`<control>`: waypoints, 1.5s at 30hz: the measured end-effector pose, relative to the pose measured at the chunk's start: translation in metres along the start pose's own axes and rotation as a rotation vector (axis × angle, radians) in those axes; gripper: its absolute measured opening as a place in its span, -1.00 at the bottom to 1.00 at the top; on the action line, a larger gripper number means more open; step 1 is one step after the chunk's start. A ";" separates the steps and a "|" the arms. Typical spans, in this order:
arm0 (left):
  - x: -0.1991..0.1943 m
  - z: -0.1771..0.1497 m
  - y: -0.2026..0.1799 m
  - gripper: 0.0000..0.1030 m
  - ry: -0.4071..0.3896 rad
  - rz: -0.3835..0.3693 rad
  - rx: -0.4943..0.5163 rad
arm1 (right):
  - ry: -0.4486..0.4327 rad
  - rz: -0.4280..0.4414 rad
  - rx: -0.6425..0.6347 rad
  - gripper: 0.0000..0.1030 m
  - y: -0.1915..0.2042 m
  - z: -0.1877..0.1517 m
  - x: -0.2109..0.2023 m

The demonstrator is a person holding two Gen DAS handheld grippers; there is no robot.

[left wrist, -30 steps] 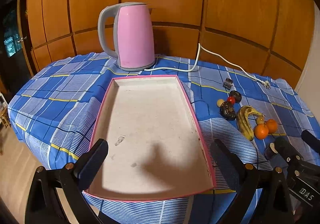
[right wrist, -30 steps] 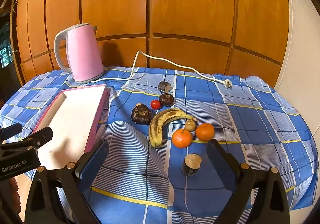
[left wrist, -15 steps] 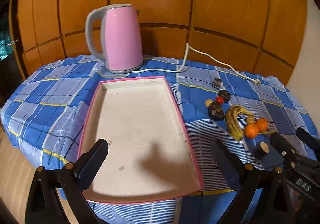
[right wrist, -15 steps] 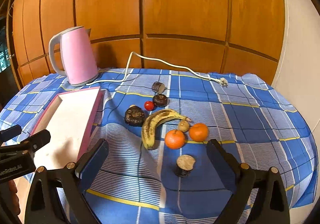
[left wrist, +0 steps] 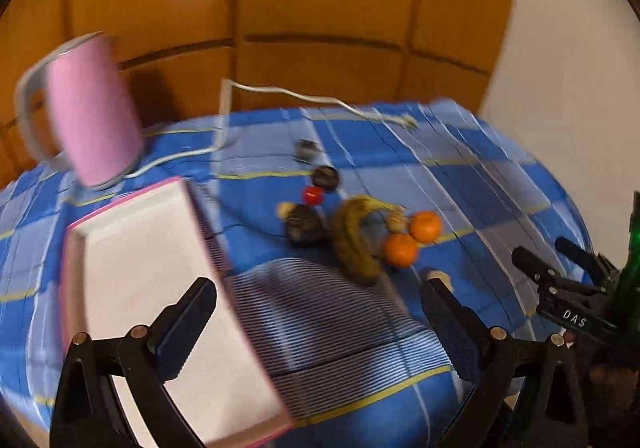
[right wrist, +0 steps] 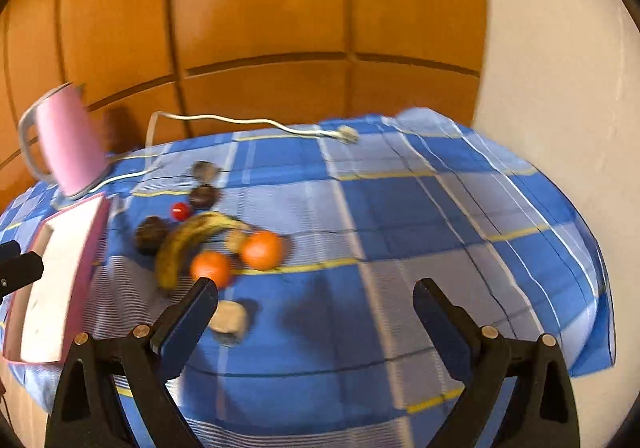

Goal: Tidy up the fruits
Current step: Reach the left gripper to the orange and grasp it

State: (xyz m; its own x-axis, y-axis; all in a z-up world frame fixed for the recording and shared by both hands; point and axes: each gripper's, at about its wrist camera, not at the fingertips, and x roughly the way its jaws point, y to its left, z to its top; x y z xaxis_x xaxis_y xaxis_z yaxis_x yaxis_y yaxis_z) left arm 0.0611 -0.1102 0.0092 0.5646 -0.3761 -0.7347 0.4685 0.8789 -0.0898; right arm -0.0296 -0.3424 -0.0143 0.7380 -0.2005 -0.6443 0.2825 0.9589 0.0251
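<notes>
Fruits — banana (right wrist: 188,244), two oranges (right wrist: 262,250) — lie bunched beside the empty tray (left wrist: 144,280); both grippers' fingers (right wrist: 188,324) spread, empty. Blur suggests haste — a careless reach could roll them off the desk (right wrist: 420,215).

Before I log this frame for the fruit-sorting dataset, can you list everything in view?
Tray: one, pink rim, white inside, left on the cloth, nothing in it.
Banana: one, browning yellow, beside the tray.
Oranges: two, orange, right of the banana.
Small red fruit: one, behind the banana.
Dark round fruits: two, near the red one.
Other small pieces: blurred, cannot identify.
Kettle: one, pink, back left, white cord trailing right.
Tablecloth: blue plaid.
Left gripper: open, holds nothing.
Right gripper: open, holds nothing.
</notes>
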 end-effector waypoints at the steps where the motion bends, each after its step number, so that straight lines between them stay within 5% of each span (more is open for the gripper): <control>1: 0.006 0.003 -0.005 0.95 0.017 -0.009 0.012 | 0.006 -0.008 0.014 0.94 -0.007 -0.001 0.001; 8: 0.055 0.020 -0.043 -0.07 0.142 -0.085 0.140 | 0.030 -0.031 0.057 0.94 -0.030 -0.008 0.002; 14: 0.084 0.027 -0.069 -0.04 0.210 -0.150 0.247 | 0.052 -0.017 0.072 0.94 -0.034 -0.013 0.008; 24: 0.142 0.031 -0.081 -0.02 0.304 -0.105 0.272 | 0.082 -0.010 0.083 0.94 -0.038 -0.017 0.014; 26: 0.152 0.027 -0.084 -0.23 0.314 -0.093 0.287 | 0.084 -0.010 0.079 0.94 -0.038 -0.018 0.015; 34: 0.107 0.020 -0.061 -0.25 0.165 -0.138 0.150 | 0.114 0.004 0.074 0.92 -0.038 -0.019 0.022; 38: 0.065 0.010 -0.027 -0.25 0.071 -0.104 0.059 | 0.144 0.063 0.042 0.61 -0.029 -0.018 0.030; 45: 0.024 -0.014 0.040 -0.25 0.025 -0.015 -0.105 | 0.164 0.182 -0.054 0.03 0.002 -0.005 0.040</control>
State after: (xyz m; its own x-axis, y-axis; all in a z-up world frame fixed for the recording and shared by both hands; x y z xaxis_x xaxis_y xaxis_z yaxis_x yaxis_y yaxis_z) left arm 0.0839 -0.0799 -0.0220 0.5404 -0.3828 -0.7493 0.4017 0.8998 -0.1700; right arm -0.0020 -0.3477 -0.0437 0.6628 0.0074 -0.7487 0.1175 0.9865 0.1138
